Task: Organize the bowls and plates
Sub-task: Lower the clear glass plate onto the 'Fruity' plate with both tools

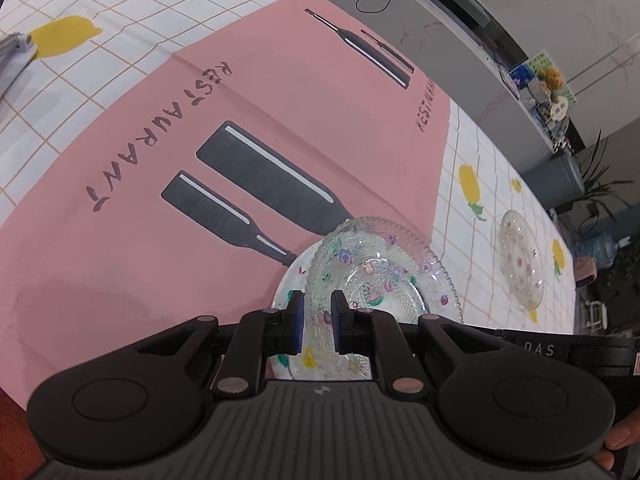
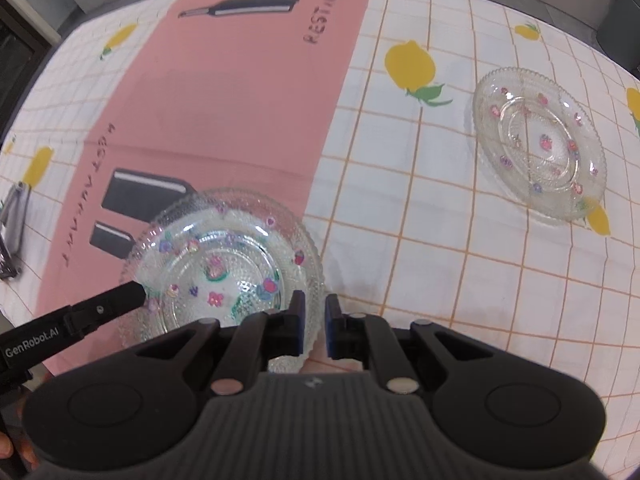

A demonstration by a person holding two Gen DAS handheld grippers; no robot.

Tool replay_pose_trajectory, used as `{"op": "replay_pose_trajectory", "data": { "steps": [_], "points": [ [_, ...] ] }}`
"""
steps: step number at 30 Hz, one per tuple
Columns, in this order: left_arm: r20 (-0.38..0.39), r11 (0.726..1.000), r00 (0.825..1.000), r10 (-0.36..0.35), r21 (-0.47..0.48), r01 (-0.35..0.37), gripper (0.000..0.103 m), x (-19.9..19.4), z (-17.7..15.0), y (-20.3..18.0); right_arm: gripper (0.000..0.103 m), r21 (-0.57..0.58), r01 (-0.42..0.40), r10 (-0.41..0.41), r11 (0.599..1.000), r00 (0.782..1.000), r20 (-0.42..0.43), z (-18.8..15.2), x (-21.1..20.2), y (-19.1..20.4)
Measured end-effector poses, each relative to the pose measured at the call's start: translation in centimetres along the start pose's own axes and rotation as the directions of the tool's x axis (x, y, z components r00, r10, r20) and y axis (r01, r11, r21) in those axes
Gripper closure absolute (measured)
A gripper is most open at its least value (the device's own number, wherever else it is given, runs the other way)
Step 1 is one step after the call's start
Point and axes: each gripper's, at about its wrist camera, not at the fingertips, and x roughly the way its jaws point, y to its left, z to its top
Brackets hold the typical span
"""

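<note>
A clear glass plate with painted flowers point(image 1: 384, 276) point(image 2: 224, 264) rests on a white flowered dish point(image 1: 288, 280) on the pink mat. My left gripper point(image 1: 317, 320) straddles the plate's near rim, its jaws a narrow gap apart; its finger shows in the right wrist view point(image 2: 120, 300). My right gripper point(image 2: 315, 322) straddles the same plate's right rim with a narrow gap. Whether either one pinches the rim is unclear. A second clear glass plate point(image 2: 540, 144) point(image 1: 520, 264) lies alone on the checked cloth to the right.
A pink "RESTAURANT" mat point(image 1: 240, 120) point(image 2: 240, 100) lies on a white checked tablecloth with lemons point(image 2: 400, 200). A grey metal object point(image 2: 12, 220) point(image 1: 12, 52) sits at the left edge. A counter with clutter point(image 1: 540, 88) runs behind the table.
</note>
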Motion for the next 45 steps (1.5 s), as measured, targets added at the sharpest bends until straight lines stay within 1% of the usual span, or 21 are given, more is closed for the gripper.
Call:
{"op": "replay_pose_trajectory", "data": {
  "steps": [6,16,22,25,28,31,33,38,39,40,42,44,45],
  "points": [
    [-0.024,0.999,0.999,0.022,0.030,-0.021,0.089,0.7,-0.5,0.0,0.097,-0.032,0.037,-0.037,0.999,0.999,-0.010,-0.2,0.6,0.4],
    [-0.030,1.000,1.000,0.004,0.027,-0.003,0.089,0.5,-0.2,0.4,0.097,-0.037,0.039,-0.040,0.999,0.999,-0.009,-0.2,0.7,0.5],
    [-0.045,0.999,0.999,0.027,0.036,-0.026,0.089,-0.2,-0.2,0.4,0.098,-0.057,0.034,-0.036,0.998,0.999,-0.028,-0.1,0.7,1.0],
    [-0.046,0.999,0.998,0.034,0.038,-0.033,0.089,-0.6,-0.3,0.6,0.098,-0.085,0.027,-0.030,0.996,0.999,-0.040,-0.1,0.7,1.5],
    [-0.045,0.997,0.997,0.058,0.057,-0.055,0.089,-0.6,-0.4,0.4,0.099,-0.104,0.023,-0.029,0.994,0.998,-0.049,-0.1,1.0,1.8],
    [-0.062,0.995,0.995,0.078,0.069,-0.074,0.089,-0.4,-0.7,0.3,0.098,-0.126,0.035,-0.041,0.991,0.998,-0.045,0.0,0.9,2.3],
    [-0.080,0.995,0.993,0.085,0.068,-0.079,0.089,-0.2,-0.8,0.3,0.098,-0.140,0.043,-0.049,0.989,0.998,-0.041,0.0,0.8,2.5],
    [-0.082,0.995,0.993,0.084,0.063,-0.079,0.088,-0.3,-0.7,0.2,0.096,-0.145,0.036,-0.043,0.989,0.998,-0.045,0.0,0.5,2.6],
    [-0.081,0.994,0.993,0.089,0.071,-0.083,0.086,-0.4,-0.7,0.1,0.095,-0.144,0.033,-0.040,0.989,0.998,-0.045,0.0,0.5,2.6],
    [-0.081,0.993,0.992,0.095,0.084,-0.088,0.080,-0.5,-0.6,-0.1,0.095,-0.143,0.033,-0.040,0.989,0.998,-0.045,-0.1,0.5,2.6],
    [-0.071,0.992,0.992,0.100,0.089,-0.094,0.072,-0.8,-0.6,-0.2,0.094,-0.149,0.039,-0.044,0.988,0.998,-0.037,-0.2,0.4,2.6],
    [-0.055,0.989,0.992,0.116,0.100,-0.110,0.071,-1.1,-0.5,-0.3,0.090,-0.150,0.044,-0.050,0.988,0.998,-0.031,-0.3,0.2,2.6],
    [-0.044,0.987,0.991,0.126,0.105,-0.121,0.070,-1.3,-0.4,-0.4,0.083,-0.147,0.044,-0.048,0.988,0.999,-0.025,-0.3,0.0,2.5]
  ]
}}
